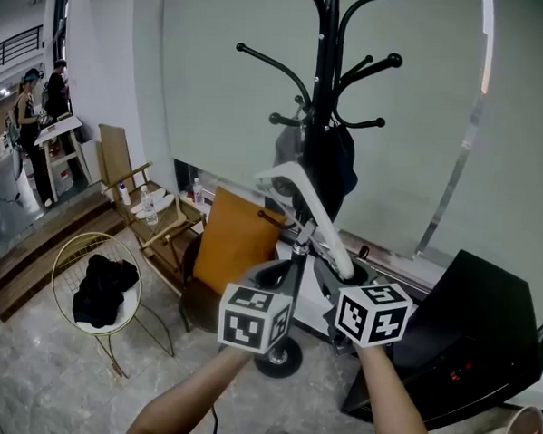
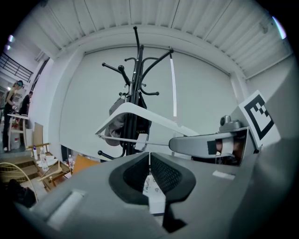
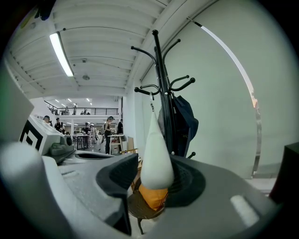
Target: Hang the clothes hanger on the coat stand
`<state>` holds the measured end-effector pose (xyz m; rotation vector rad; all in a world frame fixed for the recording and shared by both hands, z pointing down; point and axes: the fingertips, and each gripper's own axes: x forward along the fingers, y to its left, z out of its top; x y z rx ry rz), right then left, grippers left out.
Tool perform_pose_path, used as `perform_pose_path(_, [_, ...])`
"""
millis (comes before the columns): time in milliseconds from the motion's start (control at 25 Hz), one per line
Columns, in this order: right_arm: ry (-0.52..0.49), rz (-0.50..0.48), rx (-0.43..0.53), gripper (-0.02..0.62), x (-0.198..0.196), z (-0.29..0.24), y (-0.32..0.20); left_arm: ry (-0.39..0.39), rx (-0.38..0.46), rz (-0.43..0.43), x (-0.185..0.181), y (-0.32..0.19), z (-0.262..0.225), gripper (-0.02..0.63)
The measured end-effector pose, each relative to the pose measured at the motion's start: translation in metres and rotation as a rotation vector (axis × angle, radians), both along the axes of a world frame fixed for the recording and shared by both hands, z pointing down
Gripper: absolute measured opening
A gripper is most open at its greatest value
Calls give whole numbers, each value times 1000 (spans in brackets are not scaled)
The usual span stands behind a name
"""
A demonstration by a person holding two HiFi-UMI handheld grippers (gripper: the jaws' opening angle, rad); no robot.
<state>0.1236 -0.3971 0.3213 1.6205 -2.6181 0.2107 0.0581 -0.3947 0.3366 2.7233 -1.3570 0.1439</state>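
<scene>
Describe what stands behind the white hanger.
A black coat stand with a dark garment hanging on it. The white hanger covers part of the pole and the garment's lower edge.

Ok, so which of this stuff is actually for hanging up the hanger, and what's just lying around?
For the job: coat stand; white hanger, its end inside the open right gripper.
Just lying about: wooden chair; black clothes; orange cushion; black box; dark garment on the stand.
</scene>
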Motion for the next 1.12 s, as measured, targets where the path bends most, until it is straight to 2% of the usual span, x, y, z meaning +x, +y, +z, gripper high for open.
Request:
perform_pose_path(760, [-23,65,-10,159,5,5,38,-1,-12,72,11,30,4,12])
perform_pose_path(1120, [-35,76,-8,158,-5,4,57,-4,-6,112,8,45,1,12])
